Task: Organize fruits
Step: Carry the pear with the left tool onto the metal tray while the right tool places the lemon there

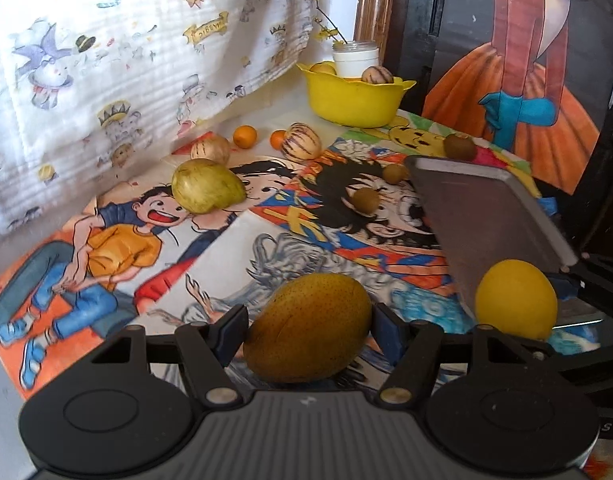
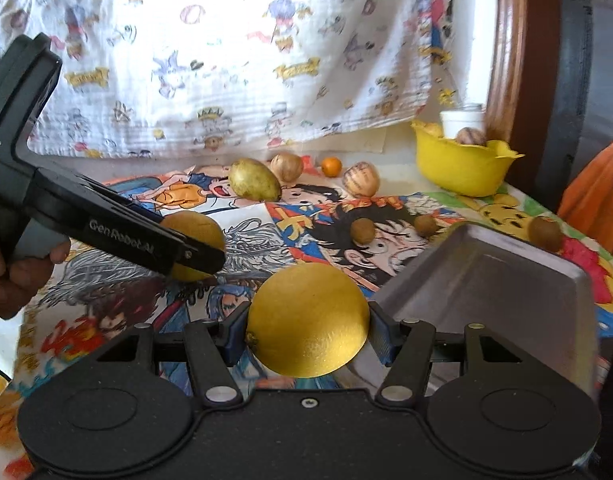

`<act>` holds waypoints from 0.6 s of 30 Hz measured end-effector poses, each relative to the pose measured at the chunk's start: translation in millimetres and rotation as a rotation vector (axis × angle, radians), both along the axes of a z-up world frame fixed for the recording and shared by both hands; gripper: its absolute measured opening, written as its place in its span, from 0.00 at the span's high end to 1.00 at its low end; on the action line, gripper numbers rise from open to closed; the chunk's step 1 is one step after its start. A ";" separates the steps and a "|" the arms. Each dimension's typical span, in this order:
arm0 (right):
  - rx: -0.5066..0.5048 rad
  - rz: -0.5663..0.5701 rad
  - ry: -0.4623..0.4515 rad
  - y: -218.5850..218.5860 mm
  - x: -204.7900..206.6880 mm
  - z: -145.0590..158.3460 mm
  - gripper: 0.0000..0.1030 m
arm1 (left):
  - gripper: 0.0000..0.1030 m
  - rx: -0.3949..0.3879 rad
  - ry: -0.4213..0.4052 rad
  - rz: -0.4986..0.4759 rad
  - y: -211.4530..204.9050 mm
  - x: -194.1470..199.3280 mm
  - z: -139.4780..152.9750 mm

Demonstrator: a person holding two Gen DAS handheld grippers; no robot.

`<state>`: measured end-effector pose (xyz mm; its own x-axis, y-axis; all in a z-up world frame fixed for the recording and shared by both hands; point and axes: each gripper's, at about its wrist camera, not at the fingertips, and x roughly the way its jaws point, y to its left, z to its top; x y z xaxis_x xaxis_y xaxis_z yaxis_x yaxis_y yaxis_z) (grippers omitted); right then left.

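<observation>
Holding fine: left gripper (image 1: 308, 330) is clamped across the belly of the brownish-yellow oval mango (image 1: 308, 330), right gripper (image 2: 308, 330) pinches the smooth round yellow lemon (image 2: 308, 320) beside the grey metal tray (image 2: 506, 280) at 3 o'clock; both firm, rounded, probably slippery.

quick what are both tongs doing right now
left tongs: shut on the brown fruit
right tongs: shut on the yellow fruit

Cartoon-print curtain (image 2: 226, 60) behind; wooden frame (image 2: 506, 60) right.
</observation>
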<state>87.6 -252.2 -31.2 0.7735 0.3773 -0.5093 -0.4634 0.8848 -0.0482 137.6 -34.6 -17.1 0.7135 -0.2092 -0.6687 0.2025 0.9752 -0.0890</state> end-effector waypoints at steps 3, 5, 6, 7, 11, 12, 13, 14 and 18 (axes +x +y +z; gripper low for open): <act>0.012 -0.027 -0.020 -17.4 -19.2 8.3 0.40 | 0.31 -0.010 -0.016 -0.001 -3.5 -12.6 11.6; 0.027 -0.044 -0.026 -29.8 -28.5 12.2 0.40 | 0.31 -0.018 -0.027 -0.005 -6.4 -20.0 20.7; 0.039 -0.052 -0.027 -36.4 -32.8 15.0 0.40 | 0.31 -0.026 -0.032 -0.008 -7.7 -23.3 25.3; 0.050 -0.058 -0.029 -43.4 -37.3 18.1 0.40 | 0.31 -0.035 -0.035 -0.011 -9.6 -26.2 30.7; 0.087 -0.068 -0.052 -68.5 -54.1 34.9 0.40 | 0.31 -0.055 -0.067 -0.043 -22.2 -40.2 56.3; 0.095 -0.068 -0.054 -73.7 -55.8 39.9 0.40 | 0.31 -0.055 -0.081 -0.054 -26.5 -43.9 63.1; 0.102 -0.067 -0.058 -79.0 -58.8 46.3 0.40 | 0.31 -0.056 -0.097 -0.065 -31.2 -47.3 71.0; 0.105 -0.067 -0.065 -83.4 -60.9 52.2 0.40 | 0.31 -0.062 -0.111 -0.077 -35.2 -50.1 78.1; 0.096 -0.061 -0.102 -98.3 -65.0 79.7 0.40 | 0.31 -0.099 -0.137 -0.114 -52.7 -50.0 105.0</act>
<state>22.7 -350.4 48.5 0.8425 0.3709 -0.3907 -0.4053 0.9142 -0.0062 87.6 -87.3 87.9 0.7644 -0.3540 -0.5389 0.3280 0.9331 -0.1477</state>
